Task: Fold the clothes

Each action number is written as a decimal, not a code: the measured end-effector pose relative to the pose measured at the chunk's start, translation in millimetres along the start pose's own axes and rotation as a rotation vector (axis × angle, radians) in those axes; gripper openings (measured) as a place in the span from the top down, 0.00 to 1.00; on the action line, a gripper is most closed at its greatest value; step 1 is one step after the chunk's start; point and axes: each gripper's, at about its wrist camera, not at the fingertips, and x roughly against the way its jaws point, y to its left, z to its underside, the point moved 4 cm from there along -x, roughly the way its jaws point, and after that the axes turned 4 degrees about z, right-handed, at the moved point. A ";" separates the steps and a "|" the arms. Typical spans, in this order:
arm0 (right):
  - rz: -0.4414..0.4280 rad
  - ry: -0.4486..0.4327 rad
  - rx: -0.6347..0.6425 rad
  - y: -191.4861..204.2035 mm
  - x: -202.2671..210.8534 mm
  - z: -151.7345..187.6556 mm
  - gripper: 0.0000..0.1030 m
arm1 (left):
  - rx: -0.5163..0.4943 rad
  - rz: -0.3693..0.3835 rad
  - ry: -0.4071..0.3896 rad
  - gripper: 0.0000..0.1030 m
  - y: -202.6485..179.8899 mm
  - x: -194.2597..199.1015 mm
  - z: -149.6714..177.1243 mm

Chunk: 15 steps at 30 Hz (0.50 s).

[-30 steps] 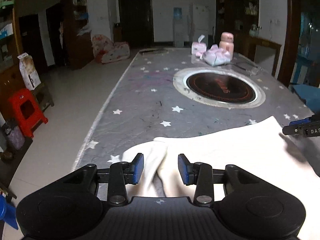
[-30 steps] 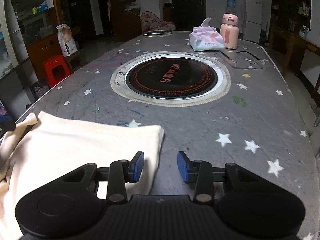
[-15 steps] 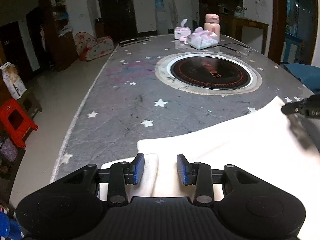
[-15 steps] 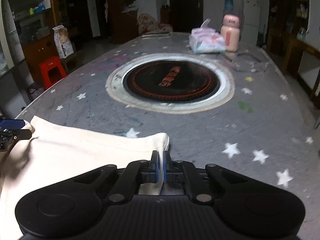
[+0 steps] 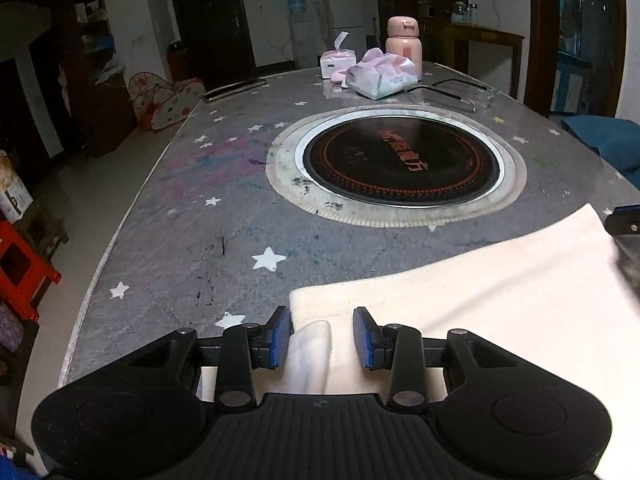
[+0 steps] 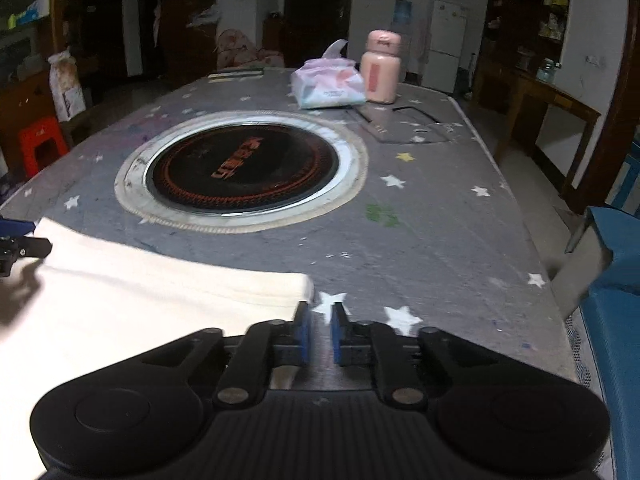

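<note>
A cream-white garment (image 5: pixel 500 292) lies flat on the near end of the grey star-patterned table (image 5: pixel 224 216). My left gripper (image 5: pixel 320 336) is open over the garment's left corner, with a bunched fold of cloth between its blue pads. In the right wrist view the garment (image 6: pixel 132 300) fills the lower left. My right gripper (image 6: pixel 319 332) stands at the garment's right corner, its jaws slightly apart with no cloth between them. Each gripper's tip shows at the edge of the other's view.
A round black induction hob (image 5: pixel 400 160) is set into the table's middle. A tissue pack (image 6: pixel 328 84), a pink bottle (image 6: pixel 380 68) and a clear lid (image 6: pixel 404 124) sit at the far end. A blue chair (image 6: pixel 616 280) stands at the right, a red stool (image 5: pixel 20 264) at the left.
My right gripper had shut on the garment's right corner half a second ago and has now opened and let it go. The garment's edge has moved farther up the table. My left gripper stays open.
</note>
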 end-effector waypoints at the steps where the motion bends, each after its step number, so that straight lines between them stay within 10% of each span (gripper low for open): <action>1: -0.011 -0.008 0.005 0.7 5.3 0.4 0.85 | 0.000 0.005 -0.006 0.63 -0.9 4.6 1.2; 15: -0.367 0.050 0.251 93.7 104.5 68.3 0.71 | -0.067 0.170 -0.044 0.63 -53.4 75.1 52.6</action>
